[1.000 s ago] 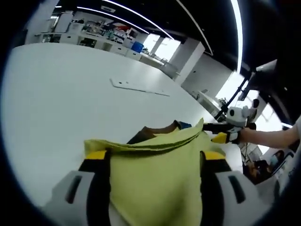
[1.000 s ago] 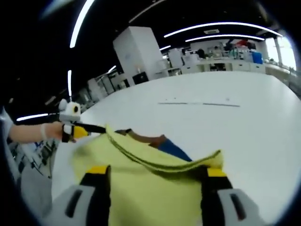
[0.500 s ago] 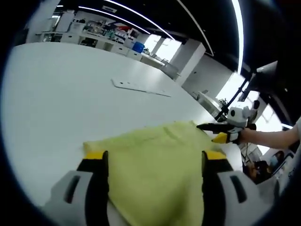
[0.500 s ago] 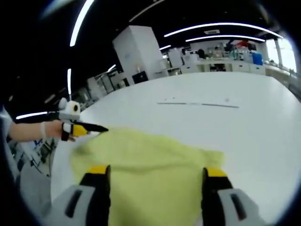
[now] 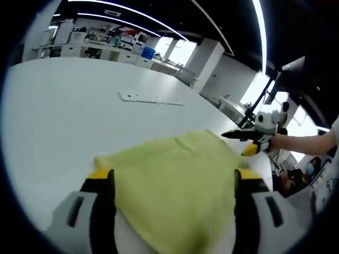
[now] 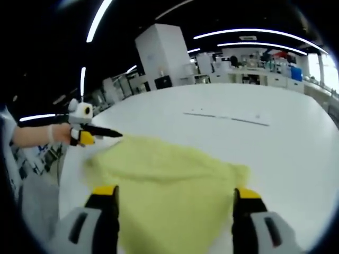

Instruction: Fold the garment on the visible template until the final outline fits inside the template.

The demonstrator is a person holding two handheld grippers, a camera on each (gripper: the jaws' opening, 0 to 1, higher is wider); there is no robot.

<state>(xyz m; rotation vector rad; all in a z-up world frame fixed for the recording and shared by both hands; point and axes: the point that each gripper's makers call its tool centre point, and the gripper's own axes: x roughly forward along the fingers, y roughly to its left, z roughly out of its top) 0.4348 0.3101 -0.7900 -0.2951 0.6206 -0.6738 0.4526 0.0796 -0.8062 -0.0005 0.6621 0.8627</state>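
A yellow-green garment point(image 5: 175, 180) lies spread on a large white table point(image 5: 58, 106), folded into a broad flat shape with no other colour showing on its upper face. No container stands on the table near the garment.

In the left gripper view, the left gripper point(image 5: 172, 182) has its two jaws standing wide apart, one on each side of the garment's near part, with the cloth lying between them; no fold is pinched between them. The right gripper point(image 5: 249, 138) shows at the garment's far right corner, held in a hand point(image 5: 278, 142), its dark tips just beside the cloth edge; I cannot tell whether they touch it, nor how far they are parted.

In the right gripper view, the right gripper's jaws are likewise wide, flanking the garment's near edge and holding nothing. The left gripper sits just beside the garment's far left corner, contact unclear.

Beyond the garment, well apart from it, a thin flat strip point(image 5: 151, 99) lies on the table.
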